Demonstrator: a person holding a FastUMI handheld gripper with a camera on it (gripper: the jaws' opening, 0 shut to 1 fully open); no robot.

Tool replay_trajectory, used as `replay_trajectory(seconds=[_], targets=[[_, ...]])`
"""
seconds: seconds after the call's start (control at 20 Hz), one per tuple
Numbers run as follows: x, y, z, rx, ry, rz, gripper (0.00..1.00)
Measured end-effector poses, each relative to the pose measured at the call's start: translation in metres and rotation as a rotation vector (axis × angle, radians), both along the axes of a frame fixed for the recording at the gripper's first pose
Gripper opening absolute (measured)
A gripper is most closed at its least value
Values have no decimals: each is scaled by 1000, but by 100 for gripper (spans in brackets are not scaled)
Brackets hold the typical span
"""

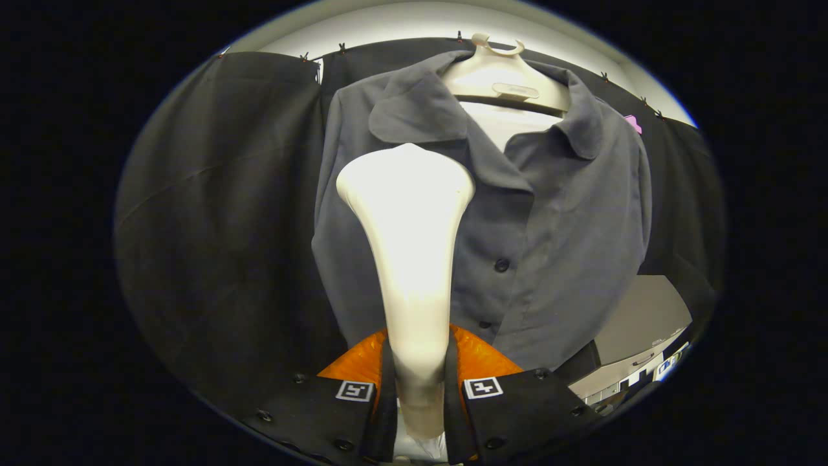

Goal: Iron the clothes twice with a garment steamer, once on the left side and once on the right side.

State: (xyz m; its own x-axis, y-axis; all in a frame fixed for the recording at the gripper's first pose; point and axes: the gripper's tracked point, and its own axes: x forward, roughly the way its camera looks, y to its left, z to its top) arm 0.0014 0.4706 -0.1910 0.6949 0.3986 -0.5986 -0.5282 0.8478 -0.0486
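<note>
Garment steamer [406, 259] clamped in tongs [419, 388], head against grey shirt [556, 246] on hanger [501, 81]; no legible writing.

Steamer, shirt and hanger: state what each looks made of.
Steamer, clamped between the gripper fingers: smooth cream plastic, going by its glossy, bright sheen.
Shirt: matte grey woven cloth, perhaps cotton or a blend; it drapes in soft folds, with dark buttons.
Hanger: pale moulded plastic, judging by its rounded, seamless form.
</note>
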Motion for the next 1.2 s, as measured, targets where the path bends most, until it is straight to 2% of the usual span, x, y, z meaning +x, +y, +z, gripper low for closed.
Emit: replay_trajectory(seconds=[1.2], targets=[[-42, -45, -139, -150, 194, -6, 37]])
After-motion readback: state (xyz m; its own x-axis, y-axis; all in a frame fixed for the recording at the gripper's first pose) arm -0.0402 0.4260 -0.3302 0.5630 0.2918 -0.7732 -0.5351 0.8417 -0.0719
